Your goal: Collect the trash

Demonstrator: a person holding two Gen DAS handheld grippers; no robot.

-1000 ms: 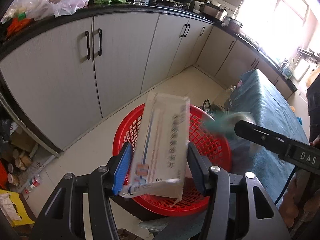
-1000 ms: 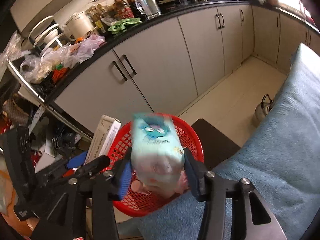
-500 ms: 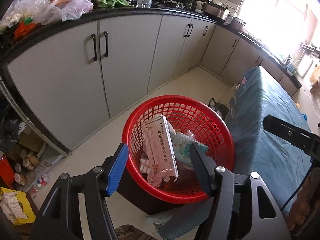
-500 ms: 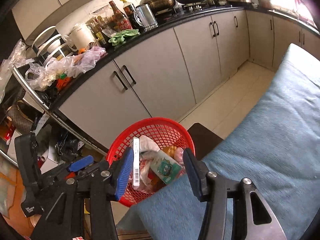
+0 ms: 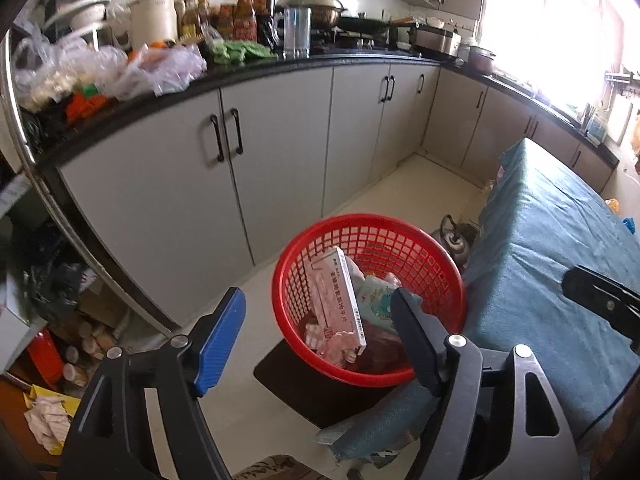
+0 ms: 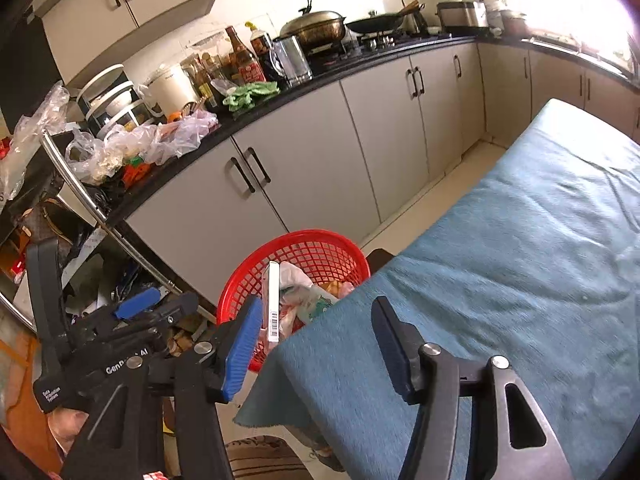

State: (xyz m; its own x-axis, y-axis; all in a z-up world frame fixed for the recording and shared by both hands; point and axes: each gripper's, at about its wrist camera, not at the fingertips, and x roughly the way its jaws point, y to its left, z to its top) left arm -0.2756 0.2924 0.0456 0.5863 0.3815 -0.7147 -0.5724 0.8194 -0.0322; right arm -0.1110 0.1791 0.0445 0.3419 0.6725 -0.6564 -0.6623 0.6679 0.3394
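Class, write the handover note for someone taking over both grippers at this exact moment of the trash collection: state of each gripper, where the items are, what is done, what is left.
Left gripper: jaws opening, nothing between them, above and in front of the red basket.
Right gripper: jaws opening, empty, over the near corner of the blue-covered table.
Items: the white carton leans upright in the basket, beside a printed packet and other wrappers.
Done: these pieces are in the basket.
Left: no more trash shows on the visible tabletop; check the parts out of view. Crumpled paper lies on the floor at lower left; it may need collecting.
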